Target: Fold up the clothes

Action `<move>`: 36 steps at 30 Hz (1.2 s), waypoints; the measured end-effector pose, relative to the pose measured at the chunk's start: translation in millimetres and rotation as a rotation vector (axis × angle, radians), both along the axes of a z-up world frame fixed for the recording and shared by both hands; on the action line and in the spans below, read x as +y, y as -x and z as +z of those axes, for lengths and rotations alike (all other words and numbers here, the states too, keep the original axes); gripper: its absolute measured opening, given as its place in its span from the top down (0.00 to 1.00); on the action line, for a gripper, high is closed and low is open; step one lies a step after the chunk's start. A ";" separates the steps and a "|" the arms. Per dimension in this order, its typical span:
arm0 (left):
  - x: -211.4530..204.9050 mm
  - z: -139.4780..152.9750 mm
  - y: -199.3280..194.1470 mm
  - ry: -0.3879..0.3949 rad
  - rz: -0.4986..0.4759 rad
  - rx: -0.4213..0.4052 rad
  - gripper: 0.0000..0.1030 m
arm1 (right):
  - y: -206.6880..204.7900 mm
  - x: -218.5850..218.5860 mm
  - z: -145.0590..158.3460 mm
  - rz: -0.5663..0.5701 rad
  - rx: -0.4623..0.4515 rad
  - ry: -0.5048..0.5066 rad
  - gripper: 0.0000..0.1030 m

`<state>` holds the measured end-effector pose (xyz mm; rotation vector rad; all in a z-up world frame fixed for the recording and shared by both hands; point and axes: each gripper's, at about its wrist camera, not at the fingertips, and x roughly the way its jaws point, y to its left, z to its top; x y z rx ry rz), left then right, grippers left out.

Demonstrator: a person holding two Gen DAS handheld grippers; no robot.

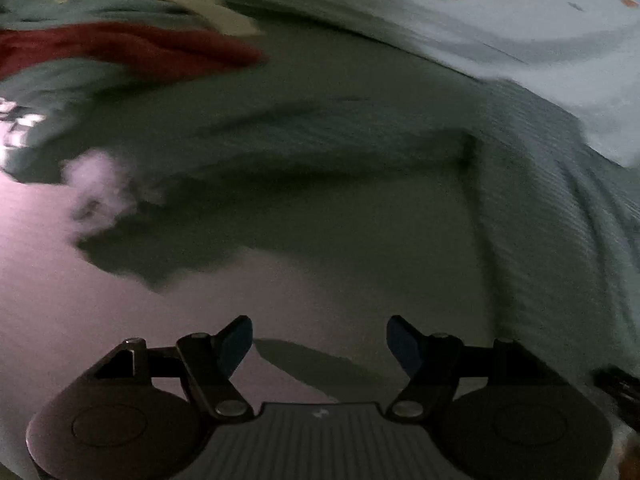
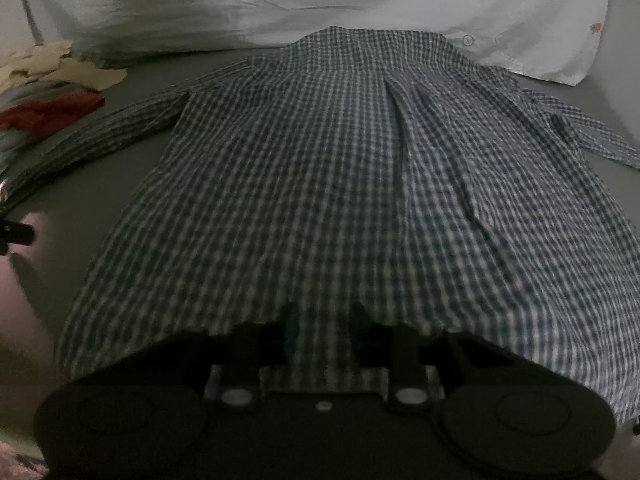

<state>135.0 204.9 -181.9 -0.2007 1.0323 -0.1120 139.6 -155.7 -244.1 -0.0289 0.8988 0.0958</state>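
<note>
Much of the left wrist view is smearing with motion blur: the checked shirt [image 1: 400, 184] is showing there only as a dark grey-green mass across the middle and right of the frame, its pattern reduced to fine streaks, and its edge toward the lower left is dissolving into shadow. A pale patch at the left edge is too blurred to identify. The left gripper [image 1: 320, 344] is sitting at the bottom centre of that frame, angled down at the bare pinkish-grey bed surface [image 1: 100, 300], its jaws standing wide apart with nothing between them and the shirt lying well above them in the picture.

In the right wrist view the shirt [image 2: 320, 184] is lying spread flat, back up, filling the centre of the frame, collar toward the top and one sleeve trailing to the left edge. Its hem is draping over the right gripper [image 2: 322, 324] at the bottom centre, hiding the fingertips almost completely; the fingers are disappearing under the cloth, which is running between them, so the gripper is clenching the shirt's hem. The gripper body is dark and hard to read.

A white pillowcase printed with carrots [image 2: 320, 0] is lying across the top of the frame, partly cut off. A pile of clothes [image 2: 44, 96], cream and red, is sitting at the upper left, cropped by the frame edge.
</note>
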 end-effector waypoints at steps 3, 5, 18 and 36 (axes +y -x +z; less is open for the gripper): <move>-48.7 1.1 15.8 0.032 -0.138 0.013 0.26 | 12.5 -6.1 -3.3 0.036 -0.010 -0.001 0.67; -78.5 -0.7 23.4 -0.010 -0.222 0.024 0.24 | 19.7 -10.3 -3.5 0.067 -0.013 0.005 0.64; -72.4 14.6 63.6 -0.067 -0.099 0.030 0.16 | 32.4 -27.4 -1.7 0.077 -0.018 -0.052 0.91; 163.7 6.1 -12.8 0.028 0.411 -0.038 0.15 | -7.7 74.1 3.8 -0.018 -0.032 -0.008 0.69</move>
